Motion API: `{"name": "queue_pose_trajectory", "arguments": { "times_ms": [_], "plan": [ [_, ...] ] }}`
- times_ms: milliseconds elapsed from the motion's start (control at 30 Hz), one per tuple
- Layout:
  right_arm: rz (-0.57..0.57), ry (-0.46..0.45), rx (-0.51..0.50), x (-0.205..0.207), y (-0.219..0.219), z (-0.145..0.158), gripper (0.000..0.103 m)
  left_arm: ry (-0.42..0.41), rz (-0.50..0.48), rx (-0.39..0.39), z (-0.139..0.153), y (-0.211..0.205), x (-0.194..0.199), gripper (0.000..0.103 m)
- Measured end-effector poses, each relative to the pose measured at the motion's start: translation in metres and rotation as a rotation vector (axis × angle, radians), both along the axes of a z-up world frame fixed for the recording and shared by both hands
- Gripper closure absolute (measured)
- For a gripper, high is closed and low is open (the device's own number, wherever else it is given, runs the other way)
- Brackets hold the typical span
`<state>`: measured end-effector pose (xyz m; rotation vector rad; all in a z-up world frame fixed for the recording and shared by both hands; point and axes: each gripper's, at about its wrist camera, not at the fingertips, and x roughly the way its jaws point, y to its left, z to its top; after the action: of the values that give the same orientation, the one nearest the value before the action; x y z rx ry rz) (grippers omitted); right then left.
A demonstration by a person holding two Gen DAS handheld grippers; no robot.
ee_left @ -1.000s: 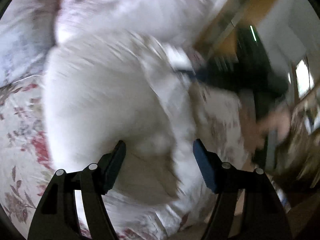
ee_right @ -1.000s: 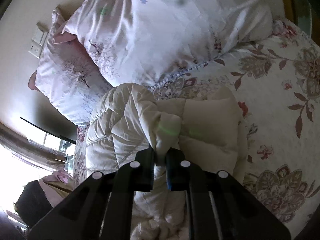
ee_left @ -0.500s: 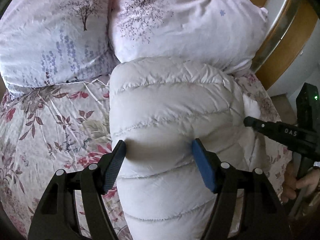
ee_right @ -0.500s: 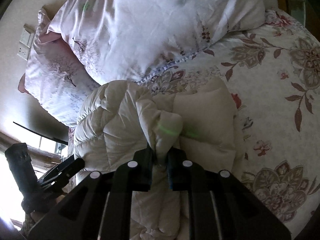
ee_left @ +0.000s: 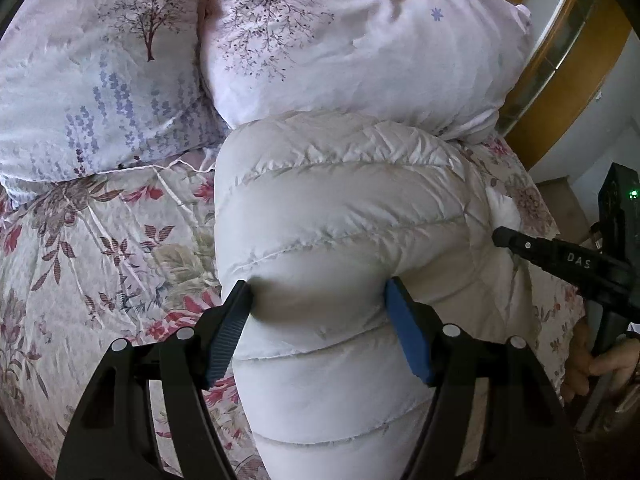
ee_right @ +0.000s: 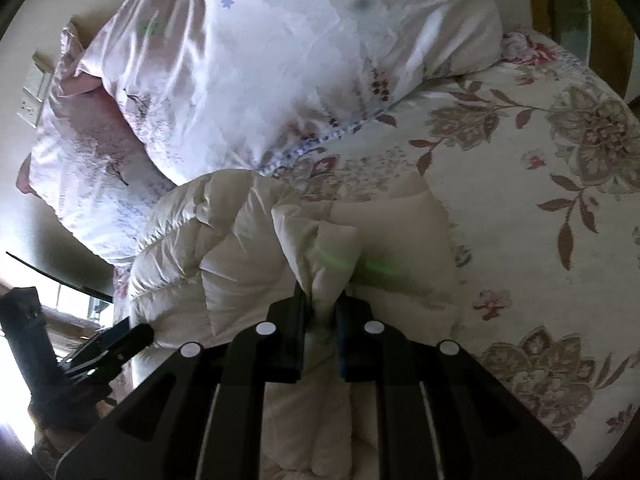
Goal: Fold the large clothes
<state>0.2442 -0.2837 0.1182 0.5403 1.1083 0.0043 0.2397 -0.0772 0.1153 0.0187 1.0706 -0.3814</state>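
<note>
Lying bunched on the floral bedspread (ee_left: pixel 100 248), the white quilted down jacket (ee_left: pixel 328 216) has its far end up against the two tree-print pillows (ee_left: pixel 360 52). Its bulky fold sits between the wide-spread fingers of the left gripper (ee_left: pixel 319 307), whose blue pads press into the padding on both sides and dent it. The right gripper (ee_right: pixel 321 312) has its jaws nearly together, pinching a thin bunch of the jacket's fabric at the other side. A hand (ee_left: pixel 600 364) grips that tool's handle at the bed's edge, though it is partly cropped.
</note>
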Motion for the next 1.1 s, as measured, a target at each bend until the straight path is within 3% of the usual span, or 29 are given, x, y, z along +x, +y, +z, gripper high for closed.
{"name": "queue_pose_trajectory", "arguments": {
  "times_ms": [267,600,800,900,1100],
  "plan": [
    [-0.021,0.068,-0.084,0.0,-0.007,-0.011,0.091,0.037,-0.045,0.014,-0.01,-0.011,0.004,0.033],
    [-0.018,0.142,-0.102,0.0,-0.02,-0.035,0.09,0.093,-0.073,0.023,-0.027,-0.018,0.013,0.033],
    [-0.061,0.123,-0.07,-0.009,-0.03,-0.036,0.089,0.012,-0.045,-0.072,0.0,-0.005,0.016,0.041],
    [-0.069,0.096,-0.065,-0.013,-0.031,-0.032,0.09,0.038,-0.035,-0.048,-0.006,-0.006,0.026,0.042],
    [-0.045,0.15,-0.128,-0.004,-0.03,-0.045,0.089,0.082,-0.066,0.016,-0.03,-0.023,0.036,0.041]
  ]
}}
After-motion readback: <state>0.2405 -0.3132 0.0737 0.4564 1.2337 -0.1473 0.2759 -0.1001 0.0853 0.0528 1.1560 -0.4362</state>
